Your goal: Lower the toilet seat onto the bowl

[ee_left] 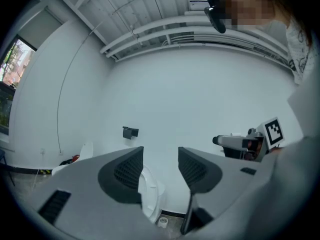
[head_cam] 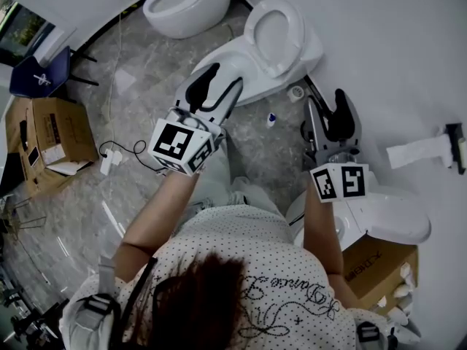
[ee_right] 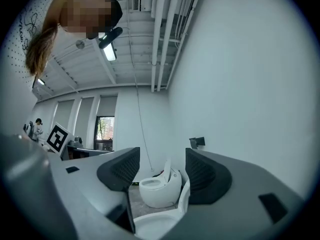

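In the head view a white toilet stands against the wall, its seat (head_cam: pixel 275 26) raised upright over the bowl (head_cam: pixel 252 64). My left gripper (head_cam: pixel 225 79) hovers open above the bowl's front, apart from the seat. My right gripper (head_cam: pixel 328 100) is open too, to the right of the toilet near the wall, holding nothing. In the left gripper view the open left gripper (ee_left: pixel 160 156) frames the upright seat (ee_left: pixel 150 194). Between the jaws of the right gripper (ee_right: pixel 162 156) the seat's edge (ee_right: pixel 185 196) and the bowl (ee_right: pixel 152 226) show, untouched.
A second toilet (head_cam: pixel 186 2) stands farther along, a third (head_cam: pixel 387 214) beside the person's right arm. A paper roll (head_cam: pixel 295 93) and a small bottle (head_cam: pixel 271 119) lie on the floor by the wall. Cardboard boxes (head_cam: pixel 51 133) and cables (head_cam: pixel 120 152) sit at left.
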Motion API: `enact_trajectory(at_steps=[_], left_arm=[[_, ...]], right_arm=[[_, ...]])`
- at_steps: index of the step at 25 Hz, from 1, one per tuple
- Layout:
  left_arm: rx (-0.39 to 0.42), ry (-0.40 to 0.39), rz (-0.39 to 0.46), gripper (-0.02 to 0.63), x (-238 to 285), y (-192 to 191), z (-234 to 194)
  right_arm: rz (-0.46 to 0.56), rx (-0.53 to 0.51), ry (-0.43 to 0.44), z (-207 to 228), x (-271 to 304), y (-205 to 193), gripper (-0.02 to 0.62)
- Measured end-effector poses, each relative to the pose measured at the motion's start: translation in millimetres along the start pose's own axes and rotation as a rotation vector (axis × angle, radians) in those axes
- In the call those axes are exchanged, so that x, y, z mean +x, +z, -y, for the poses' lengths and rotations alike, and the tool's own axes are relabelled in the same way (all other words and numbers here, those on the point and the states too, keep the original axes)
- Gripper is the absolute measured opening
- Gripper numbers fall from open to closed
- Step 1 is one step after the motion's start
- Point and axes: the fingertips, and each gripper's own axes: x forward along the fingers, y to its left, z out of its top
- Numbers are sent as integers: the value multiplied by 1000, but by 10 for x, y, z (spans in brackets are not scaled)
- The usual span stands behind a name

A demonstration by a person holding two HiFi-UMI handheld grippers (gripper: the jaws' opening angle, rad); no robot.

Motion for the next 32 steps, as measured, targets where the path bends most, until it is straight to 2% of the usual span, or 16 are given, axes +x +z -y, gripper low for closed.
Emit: enact_trajectory(at_steps=[7,12,19,27,32], left_arm=[[13,-33,20,221,479,56,-616],[-2,-96,23,232,953,153,-1202],[0,-190,-15,252,1468,161,-1932],[-32,-218,-44,253,1911,30,-2193],[-46,-207,-67,253,2143,-75,-2174]], right_arm=[[-28,39,-7,79,706,-134,367],[-35,43,-35,120,1430,-198,391],[-33,34,-133,273,2214,-239,393],[-105,57,-202,597,2419,-448,393],[-138,77,-188,839,2520,-582,393]])
